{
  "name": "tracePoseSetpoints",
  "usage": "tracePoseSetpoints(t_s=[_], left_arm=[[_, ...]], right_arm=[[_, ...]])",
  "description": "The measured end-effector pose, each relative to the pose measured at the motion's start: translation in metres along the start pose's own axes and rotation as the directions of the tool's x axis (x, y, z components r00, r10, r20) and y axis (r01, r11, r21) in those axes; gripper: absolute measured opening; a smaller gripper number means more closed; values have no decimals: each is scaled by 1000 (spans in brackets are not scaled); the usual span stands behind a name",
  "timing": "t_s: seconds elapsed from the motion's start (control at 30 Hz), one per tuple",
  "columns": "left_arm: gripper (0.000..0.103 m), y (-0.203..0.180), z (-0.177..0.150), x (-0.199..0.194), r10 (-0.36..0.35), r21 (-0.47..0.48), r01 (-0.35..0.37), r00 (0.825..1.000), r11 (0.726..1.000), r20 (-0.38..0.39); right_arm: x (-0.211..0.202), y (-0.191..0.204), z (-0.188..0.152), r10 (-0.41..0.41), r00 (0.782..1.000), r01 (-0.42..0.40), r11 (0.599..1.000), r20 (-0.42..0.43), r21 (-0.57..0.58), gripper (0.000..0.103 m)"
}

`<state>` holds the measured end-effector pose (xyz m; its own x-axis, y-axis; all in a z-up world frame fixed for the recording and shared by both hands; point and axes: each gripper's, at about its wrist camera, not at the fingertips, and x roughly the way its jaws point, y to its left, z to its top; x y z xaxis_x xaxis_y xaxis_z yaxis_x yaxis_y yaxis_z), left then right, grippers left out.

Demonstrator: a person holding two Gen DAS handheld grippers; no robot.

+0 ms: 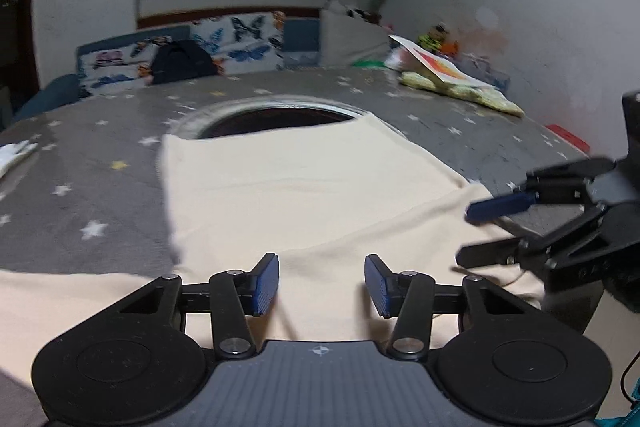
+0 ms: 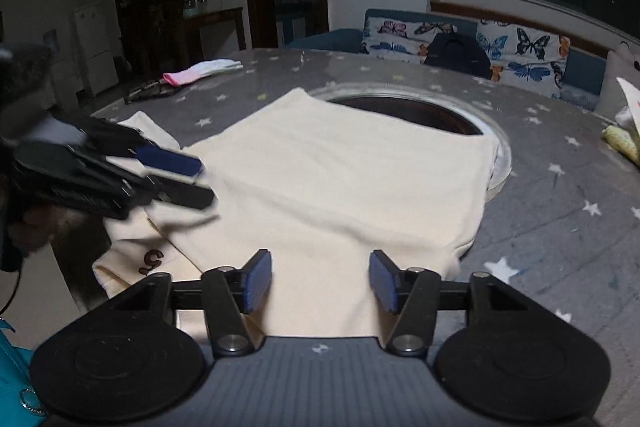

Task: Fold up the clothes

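Note:
A cream garment lies partly folded on a grey star-patterned table, its far edge over a round hole in the table. It also shows in the right wrist view, with a brown printed mark on its near left corner. My left gripper is open and empty just above the garment's near edge; it also shows in the right wrist view at the left. My right gripper is open and empty over the garment's near edge; it also shows in the left wrist view at the right.
A round hole with a metal rim sits mid-table. A pink and white cloth lies at the far left. Paper and a yellow-green cloth lie at the far right. A butterfly-print sofa with a dark bag stands behind.

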<state>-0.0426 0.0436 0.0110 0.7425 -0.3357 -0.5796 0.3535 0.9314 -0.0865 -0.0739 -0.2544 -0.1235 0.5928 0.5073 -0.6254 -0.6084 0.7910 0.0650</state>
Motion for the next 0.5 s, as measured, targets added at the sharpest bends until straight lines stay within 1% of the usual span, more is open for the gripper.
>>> tracePoseSetpoints(t_s=[0.07, 0.1, 0.17, 0.2, 0.23, 0.3, 0.37, 0.43, 0.47, 0.5], left_arm=[[51, 12, -1, -13, 47, -41, -46, 999, 998, 26], [52, 20, -2, -20, 81, -66, -78, 996, 995, 41], [53, 36, -5, -33, 181, -118, -173, 982, 978, 56], [54, 44, -7, -37, 238, -141, -229, 970, 963, 55], [55, 53, -9, -42, 300, -167, -288, 952, 943, 51], [55, 70, -12, -50, 403, -219, -386, 914, 896, 39], [56, 90, -16, -57, 496, -275, -474, 868, 836, 12], [59, 109, -20, -63, 564, -323, -539, 825, 778, -18], [60, 117, -23, -65, 582, -345, -555, 813, 757, -31], [61, 124, -25, -67, 590, -364, -563, 806, 742, -45]], right_arm=[[2, 0, -2, 1, 1000, -1, 1000, 1, 11, 66], [3, 1, -3, 1, 1000, -1, 1000, 4, 19, 69], [6, 4, -5, 2, 1000, -2, 1000, 10, 21, 78], [7, 7, -7, 0, 1000, 0, 1000, 13, 16, 81], [8, 9, -8, -1, 1000, 1, 1000, 17, 12, 86], [11, 12, -9, -7, 1000, 7, 1000, 23, 13, 90], [12, 15, -9, -10, 1000, 10, 1000, 29, 19, 95], [14, 16, -10, -11, 999, 10, 1000, 33, 24, 99], [14, 17, -10, -11, 999, 10, 1000, 34, 25, 102], [15, 17, -10, -11, 999, 10, 1000, 35, 25, 103]])
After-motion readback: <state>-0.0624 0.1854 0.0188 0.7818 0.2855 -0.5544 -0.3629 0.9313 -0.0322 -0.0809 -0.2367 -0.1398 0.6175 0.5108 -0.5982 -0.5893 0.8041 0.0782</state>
